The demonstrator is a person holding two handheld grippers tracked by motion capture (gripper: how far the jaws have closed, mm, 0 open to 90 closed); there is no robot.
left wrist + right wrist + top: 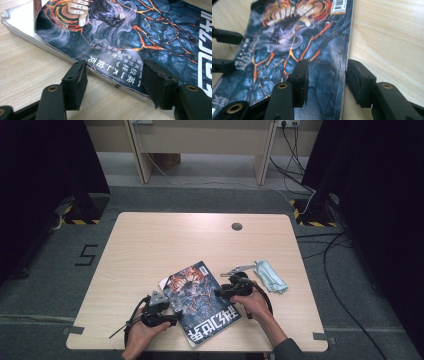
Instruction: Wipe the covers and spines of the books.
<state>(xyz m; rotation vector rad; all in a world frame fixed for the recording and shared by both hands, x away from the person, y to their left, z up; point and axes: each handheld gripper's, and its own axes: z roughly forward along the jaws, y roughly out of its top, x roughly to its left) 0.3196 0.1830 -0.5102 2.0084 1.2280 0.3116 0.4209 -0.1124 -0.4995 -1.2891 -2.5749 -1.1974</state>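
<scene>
Pale wood surface [150,240] on grey carpet, with a magazine [200,302] lying flat near the front edge, roughly mid-width. Left claw [113,75] sits at the magazine's left edge, jaws apart, 1 on the wood and 1 over the cover, not pinching. Right claw [327,75] straddles the opposite edge the same way, jaws apart. Crumpled blue cloth [270,276] lies near the right edge.

Grey carpet floor [210,197] surrounds a pale wooden table [150,245], black curtains [45,165] flanking both sides.
</scene>
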